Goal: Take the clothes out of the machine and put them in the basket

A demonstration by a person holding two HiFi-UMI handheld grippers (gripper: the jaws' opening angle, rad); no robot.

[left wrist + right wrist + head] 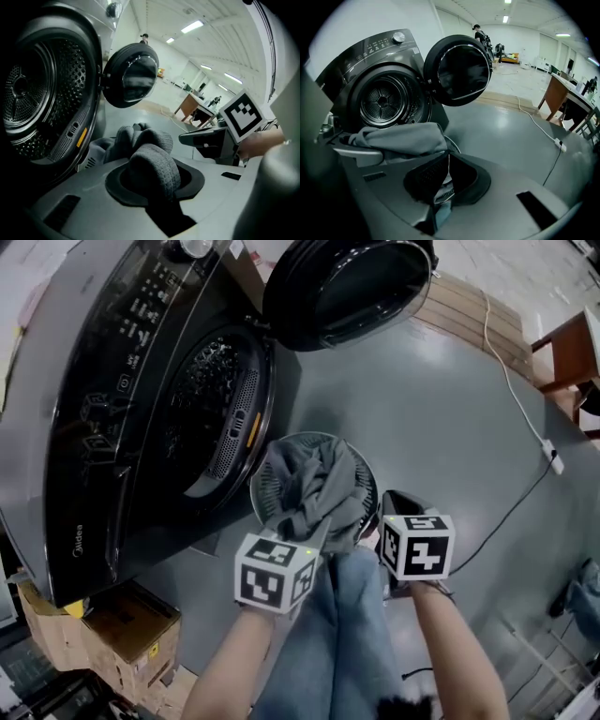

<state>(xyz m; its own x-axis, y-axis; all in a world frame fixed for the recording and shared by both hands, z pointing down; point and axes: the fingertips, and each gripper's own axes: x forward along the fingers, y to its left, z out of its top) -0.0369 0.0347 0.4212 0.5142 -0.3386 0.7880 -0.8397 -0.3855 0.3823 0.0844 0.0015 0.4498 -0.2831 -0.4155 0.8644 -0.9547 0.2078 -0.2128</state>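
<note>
Over the basket (256, 486), my left gripper (314, 532) pinches the grey cloth (319, 479), which runs from my fingers straight down into it. My right gripper (398, 507), closed on nothing, sits just right of the basket. I reckon 1 release should land it.

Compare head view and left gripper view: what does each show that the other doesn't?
Head view only: a cardboard box beside the washer, a white cable on the floor, and the person's jeans.
Left gripper view only: ceiling lights and, close up, the left gripper clamped on a fold of the grey clothes.
Both: the washer with its door open, the grey clothes at the basket, and the right gripper.
</note>
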